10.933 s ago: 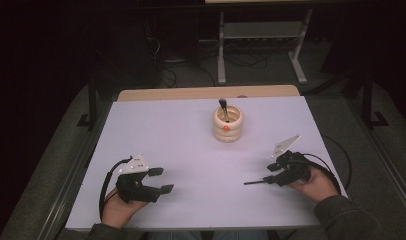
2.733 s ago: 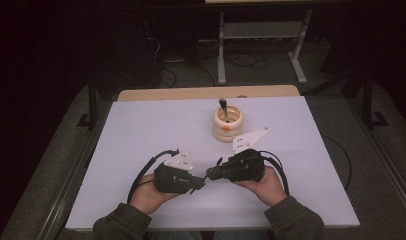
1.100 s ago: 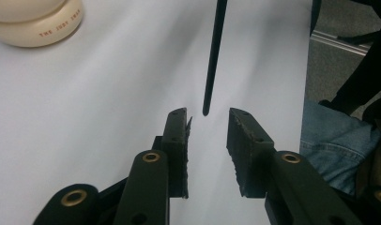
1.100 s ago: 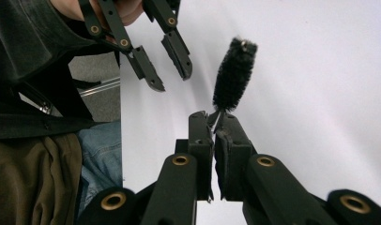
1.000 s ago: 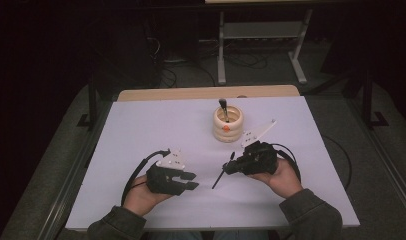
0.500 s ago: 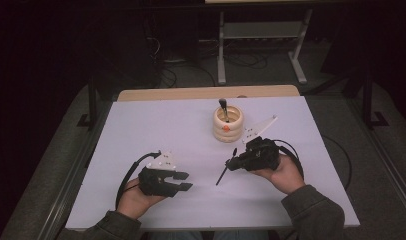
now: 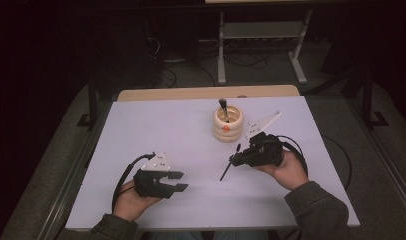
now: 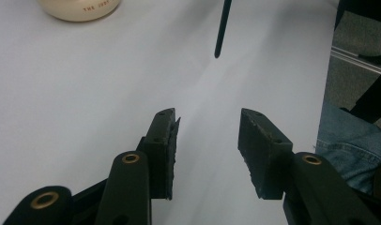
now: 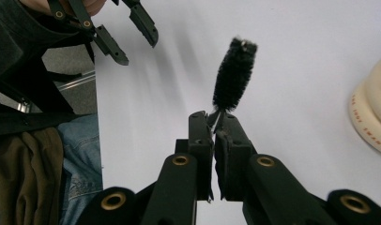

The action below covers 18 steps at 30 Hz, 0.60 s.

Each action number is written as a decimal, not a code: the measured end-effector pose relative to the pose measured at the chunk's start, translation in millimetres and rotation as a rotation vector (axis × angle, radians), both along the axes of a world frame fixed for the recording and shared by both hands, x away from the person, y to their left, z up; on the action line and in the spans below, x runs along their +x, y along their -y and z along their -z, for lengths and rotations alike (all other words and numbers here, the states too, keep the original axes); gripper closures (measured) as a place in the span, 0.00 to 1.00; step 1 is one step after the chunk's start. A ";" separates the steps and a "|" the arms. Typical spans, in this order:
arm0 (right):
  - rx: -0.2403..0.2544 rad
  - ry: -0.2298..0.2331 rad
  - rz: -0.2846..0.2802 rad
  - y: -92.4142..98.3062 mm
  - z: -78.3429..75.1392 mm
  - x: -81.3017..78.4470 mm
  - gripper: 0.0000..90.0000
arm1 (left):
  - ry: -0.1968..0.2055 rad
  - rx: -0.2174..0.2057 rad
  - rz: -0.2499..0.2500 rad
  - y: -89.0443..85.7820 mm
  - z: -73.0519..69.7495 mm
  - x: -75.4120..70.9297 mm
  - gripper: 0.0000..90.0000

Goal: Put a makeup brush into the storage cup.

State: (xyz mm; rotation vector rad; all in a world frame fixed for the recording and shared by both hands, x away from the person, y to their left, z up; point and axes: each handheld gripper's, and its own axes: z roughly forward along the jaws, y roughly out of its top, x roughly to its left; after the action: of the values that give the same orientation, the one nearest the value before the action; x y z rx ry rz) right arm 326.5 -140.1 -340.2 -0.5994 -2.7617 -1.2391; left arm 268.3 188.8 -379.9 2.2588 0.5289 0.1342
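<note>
My right gripper hovers over the white table, right of centre, shut on a thin black brush. The brush's bristle head sticks out just past the jaws. My left gripper is near the front left, pointing right. Its jaws have just been opening and nothing is between them. The brush's thin end hangs ahead of it. A cream ringed holder stands behind the right gripper with a dark tool upright in it.
A wooden strip runs along the table's far edge. Behind it on the dark floor are a metal stand and cables. The person's jeans show at the table's near edge.
The two grippers, joined at the table's middle a few seconds ago, have drawn apart. The brush stayed in the right gripper. The left jaws stand wider than a second ago.
</note>
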 end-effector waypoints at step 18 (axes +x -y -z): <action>-0.020 0.013 0.051 9.2 -19.7 18.0 0.94 | 0.001 -0.004 -0.037 -15.2 1.1 -1.4 0.60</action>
State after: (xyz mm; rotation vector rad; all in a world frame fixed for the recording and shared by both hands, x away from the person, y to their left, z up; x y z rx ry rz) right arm 344.5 -149.3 -320.5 -0.6693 -2.7897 -1.2309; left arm 266.9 204.0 -381.0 2.2450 0.5703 0.1533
